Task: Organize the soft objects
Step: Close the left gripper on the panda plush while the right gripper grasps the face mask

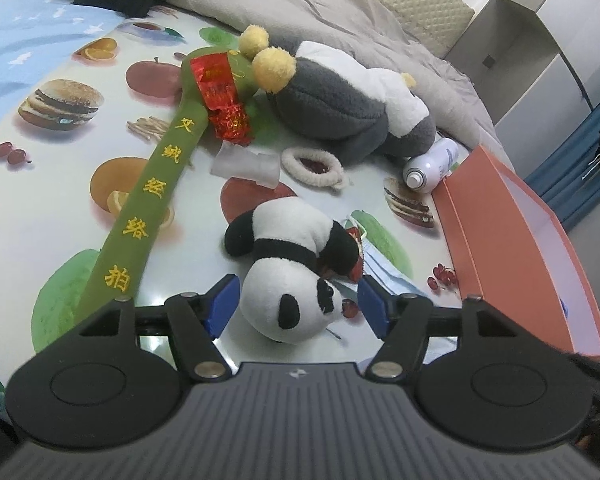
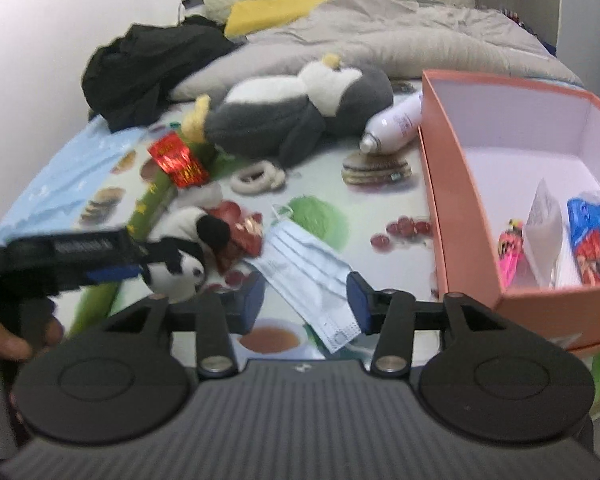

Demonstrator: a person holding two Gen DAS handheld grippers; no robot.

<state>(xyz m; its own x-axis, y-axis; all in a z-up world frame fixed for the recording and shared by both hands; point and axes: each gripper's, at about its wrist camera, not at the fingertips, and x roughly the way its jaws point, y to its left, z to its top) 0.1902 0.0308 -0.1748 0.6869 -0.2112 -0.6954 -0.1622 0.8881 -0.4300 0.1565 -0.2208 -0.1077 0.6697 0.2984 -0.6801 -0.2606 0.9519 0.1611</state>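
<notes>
we see the plush panda (image 1: 290,276) lying on the food-print cloth (image 1: 52,184), its head between the spread fingers of our left gripper (image 1: 296,304), pads not touching it. our right gripper (image 2: 306,304) stands spread over the blue face mask (image 2: 308,268), gripping nothing. the orange box (image 2: 460,216) sits just right of the mask, and the grey plush penguin (image 1: 340,104) lies further back.

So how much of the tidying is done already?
Not much yet. The orange box holds only a few packets, no soft toys. Right now the left claw is open around the panda toy, not squeezing it, and the right claw is open above the face mask. The grey penguin toy, green fabric stick and white loop lie on the bed.
</notes>
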